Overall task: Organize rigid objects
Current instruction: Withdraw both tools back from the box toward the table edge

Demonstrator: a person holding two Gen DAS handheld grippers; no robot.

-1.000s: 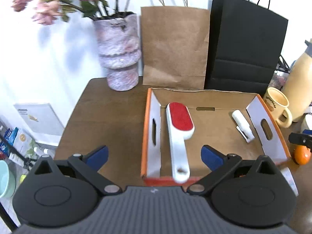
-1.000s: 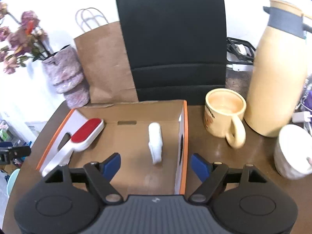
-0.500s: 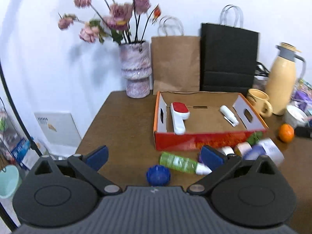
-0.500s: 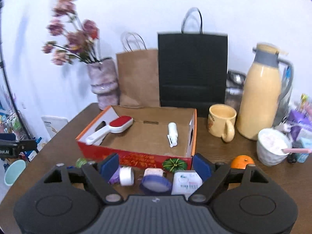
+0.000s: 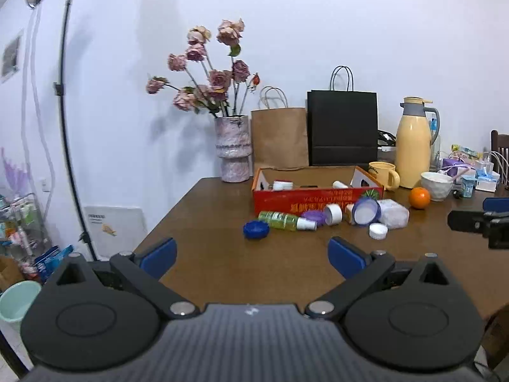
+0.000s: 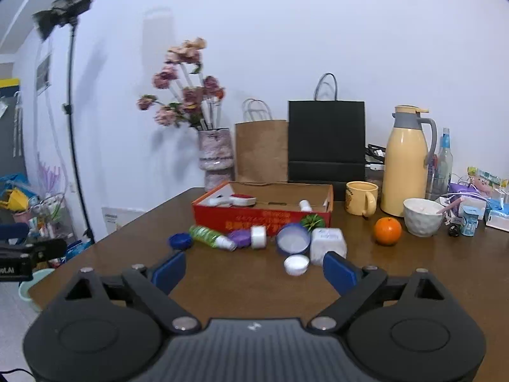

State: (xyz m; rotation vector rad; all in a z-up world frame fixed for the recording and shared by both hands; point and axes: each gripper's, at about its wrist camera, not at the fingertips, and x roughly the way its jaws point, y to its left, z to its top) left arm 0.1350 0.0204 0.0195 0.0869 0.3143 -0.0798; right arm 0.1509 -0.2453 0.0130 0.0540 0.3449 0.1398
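– Setting? Home, dining room likely.
– Evidence: wooden table (image 6: 413, 273); vase of dried roses (image 5: 231, 152) at 11 o'clock; thermos jug (image 6: 405, 172), mug (image 6: 361, 197), orange (image 6: 387, 230) at 1 o'clock. Studio light stand (image 5: 65, 121) at 9 o'clock.

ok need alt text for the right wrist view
The right gripper, its jaws opening and empty, hovers over a brown table, facing small bottles and lids scattered before a red box. An orange, mug and flask stand right.
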